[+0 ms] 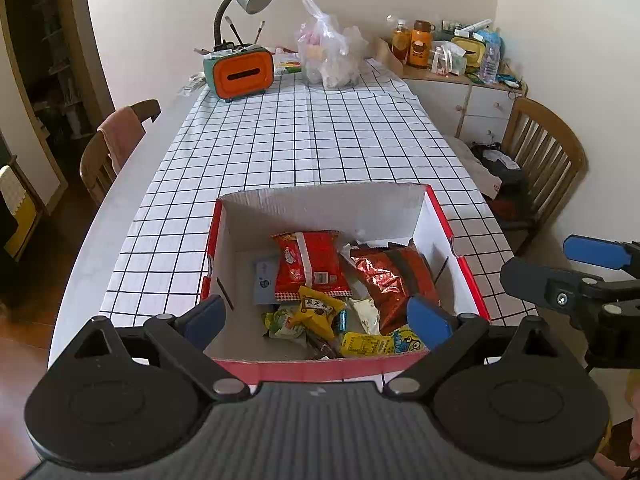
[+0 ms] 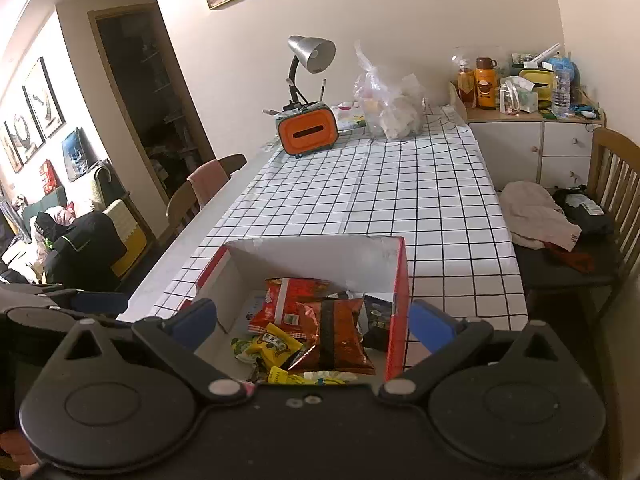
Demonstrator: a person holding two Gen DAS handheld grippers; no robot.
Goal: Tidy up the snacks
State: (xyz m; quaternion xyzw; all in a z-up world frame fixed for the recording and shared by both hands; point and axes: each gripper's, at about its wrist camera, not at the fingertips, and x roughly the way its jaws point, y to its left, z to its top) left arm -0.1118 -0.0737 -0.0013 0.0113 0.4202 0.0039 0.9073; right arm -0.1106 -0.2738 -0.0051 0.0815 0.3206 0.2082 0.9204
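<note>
An open red and white cardboard box (image 1: 436, 216) (image 2: 398, 276) stands at the near end of the checked table. It holds several snack packets: a red bag (image 1: 310, 262) (image 2: 286, 302), a shiny red-brown bag (image 1: 394, 280) (image 2: 334, 336) and small yellow packets (image 1: 316, 312) (image 2: 276, 344). My left gripper (image 1: 318, 320) is open and empty, above the box's near edge. My right gripper (image 2: 314, 326) is open and empty, also above the box's near edge. The right gripper shows at the right of the left wrist view (image 1: 576, 276).
An orange tissue box (image 1: 242, 74) (image 2: 308, 132), a desk lamp (image 1: 244, 0) (image 2: 310, 60) and a clear plastic bag (image 1: 330, 54) (image 2: 390, 104) stand at the table's far end. Wooden chairs (image 1: 544, 152) (image 2: 612, 184) flank the table. A cluttered cabinet (image 1: 472, 96) stands at the back right.
</note>
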